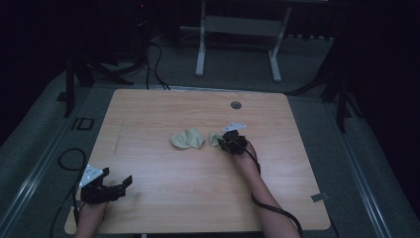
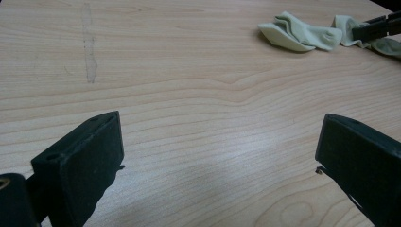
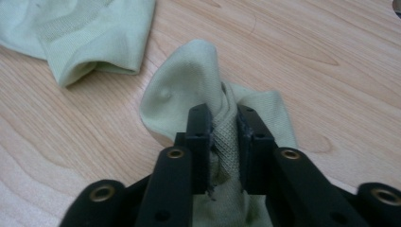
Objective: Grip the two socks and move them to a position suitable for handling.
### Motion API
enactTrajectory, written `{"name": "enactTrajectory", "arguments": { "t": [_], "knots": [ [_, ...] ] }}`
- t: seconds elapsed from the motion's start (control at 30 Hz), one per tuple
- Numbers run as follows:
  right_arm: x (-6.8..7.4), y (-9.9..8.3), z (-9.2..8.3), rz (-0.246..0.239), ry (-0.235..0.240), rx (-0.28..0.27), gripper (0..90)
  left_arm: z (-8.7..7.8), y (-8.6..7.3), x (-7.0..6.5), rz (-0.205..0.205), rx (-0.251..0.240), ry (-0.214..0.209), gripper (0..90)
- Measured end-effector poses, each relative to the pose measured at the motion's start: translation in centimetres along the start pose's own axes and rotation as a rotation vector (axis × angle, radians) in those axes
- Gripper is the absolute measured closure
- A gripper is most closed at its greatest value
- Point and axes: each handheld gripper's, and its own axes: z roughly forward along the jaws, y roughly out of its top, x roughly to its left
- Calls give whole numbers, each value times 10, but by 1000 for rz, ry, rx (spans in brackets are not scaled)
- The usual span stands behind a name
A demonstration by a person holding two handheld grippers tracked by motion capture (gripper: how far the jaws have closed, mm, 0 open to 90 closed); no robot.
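Two pale green socks lie near the middle of the wooden table [image 1: 198, 188]. One sock [image 1: 188, 139] [image 2: 300, 34] [image 3: 80, 33] lies loose and crumpled. The other sock [image 1: 214, 138] [image 3: 189, 90] is bunched up between the jaws of my right gripper [image 1: 224, 141] [image 3: 223, 118], which is shut on its fabric; the pads pinch a ribbed fold. In the left gripper view the right gripper's jaws [image 2: 376, 28] reach this sock [image 2: 345, 23] from the right. My left gripper [image 1: 119, 182] [image 2: 217, 156] rests at the table's front left corner, open, with only bare wood between its jaws.
A round grey grommet [image 1: 236, 105] sits near the table's far edge. A faint pale streak [image 2: 88, 56] marks the wood on the left. Cables [image 1: 69, 158] lie on the floor to the left, and a white table frame [image 1: 237, 39] stands behind.
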Motion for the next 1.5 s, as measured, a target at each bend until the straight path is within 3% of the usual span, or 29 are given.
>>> {"name": "enactTrajectory", "arguments": {
  "t": [0.17,0.23,0.3,0.53,0.8,1.0,1.27,1.33,1.43,1.5],
  "knots": [
    [0,7,-11,10,-24,-5,789,0,0,-1,3,1,0,17],
    [2,11,-19,3,-13,-14,789,0,0,0,2,-1,0,17],
    [5,16,-28,-11,-29,-19,789,-1,0,0,3,-2,3,17],
    [14,26,-65,-10,-14,-62,789,-1,1,-2,6,-1,1,17],
    [31,19,-102,-16,21,-109,789,-1,2,-3,6,-6,0,17],
    [52,6,-123,-45,54,-130,788,-1,2,-4,10,-5,-5,17],
    [81,-18,-130,-62,96,-138,787,0,3,-6,21,-6,-14,17],
    [90,-24,-127,-84,102,-126,788,0,3,-7,24,-5,-18,17],
    [97,-31,-123,-79,114,-120,787,0,3,-7,29,-5,-23,17],
    [106,-41,-112,-85,117,-84,787,1,3,-9,36,-4,-31,17]
  ]
}}
